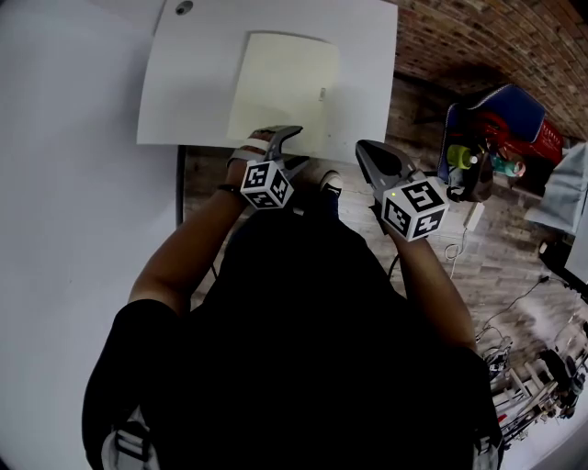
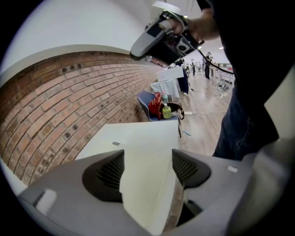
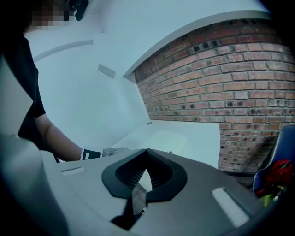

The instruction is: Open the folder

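A pale cream folder point(image 1: 285, 87) lies closed and flat on the white table point(image 1: 184, 101). My left gripper point(image 1: 288, 134) hovers at the folder's near edge, left of its middle. In the left gripper view this gripper point(image 2: 148, 154) is open, its dark ribbed pads point(image 2: 103, 175) apart on either side of the folder's near corner point(image 2: 147, 189) and not pressing on it. My right gripper point(image 1: 366, 150) is off the table's near right corner, to the right of the folder. It is shut point(image 3: 146, 152) with nothing in it and also shows in the left gripper view point(image 2: 134, 54).
Brick floor runs along the table's right side. A blue seat point(image 1: 496, 115) holding red things and a green bottle point(image 1: 459, 156) stands to the right. Cables and racks point(image 1: 528, 367) lie at the lower right. A round cable hole point(image 1: 184, 7) sits at the table's far edge.
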`<control>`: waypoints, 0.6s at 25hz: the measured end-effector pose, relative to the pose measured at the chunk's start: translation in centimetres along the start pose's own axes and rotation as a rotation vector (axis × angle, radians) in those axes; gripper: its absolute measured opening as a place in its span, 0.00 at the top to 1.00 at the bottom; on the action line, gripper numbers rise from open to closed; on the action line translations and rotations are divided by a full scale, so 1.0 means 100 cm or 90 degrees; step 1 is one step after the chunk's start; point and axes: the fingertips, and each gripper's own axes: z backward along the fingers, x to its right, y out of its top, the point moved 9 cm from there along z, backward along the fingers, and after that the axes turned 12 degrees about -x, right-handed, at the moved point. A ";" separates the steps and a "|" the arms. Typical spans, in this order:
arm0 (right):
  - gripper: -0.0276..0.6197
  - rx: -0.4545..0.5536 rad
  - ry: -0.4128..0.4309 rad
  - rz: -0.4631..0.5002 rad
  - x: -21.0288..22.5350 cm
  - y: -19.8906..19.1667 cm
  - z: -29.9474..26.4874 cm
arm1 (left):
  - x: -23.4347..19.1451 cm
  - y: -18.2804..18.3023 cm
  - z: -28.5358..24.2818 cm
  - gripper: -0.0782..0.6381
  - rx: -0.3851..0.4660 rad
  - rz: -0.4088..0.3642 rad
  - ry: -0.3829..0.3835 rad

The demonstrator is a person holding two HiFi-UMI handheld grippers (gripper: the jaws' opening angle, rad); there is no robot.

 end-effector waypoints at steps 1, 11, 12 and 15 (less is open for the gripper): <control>0.96 -0.002 0.000 0.000 0.000 -0.001 -0.001 | 0.002 -0.001 -0.003 0.47 -0.005 -0.003 0.004; 0.96 -0.031 0.010 -0.018 0.001 -0.009 -0.009 | 0.009 -0.009 -0.025 0.41 0.000 -0.027 0.078; 0.96 -0.033 0.010 -0.018 0.002 -0.009 -0.009 | 0.011 -0.011 -0.027 0.41 -0.002 -0.028 0.077; 0.96 -0.039 0.011 -0.019 0.003 -0.011 -0.009 | 0.015 -0.011 -0.028 0.40 -0.001 -0.028 0.081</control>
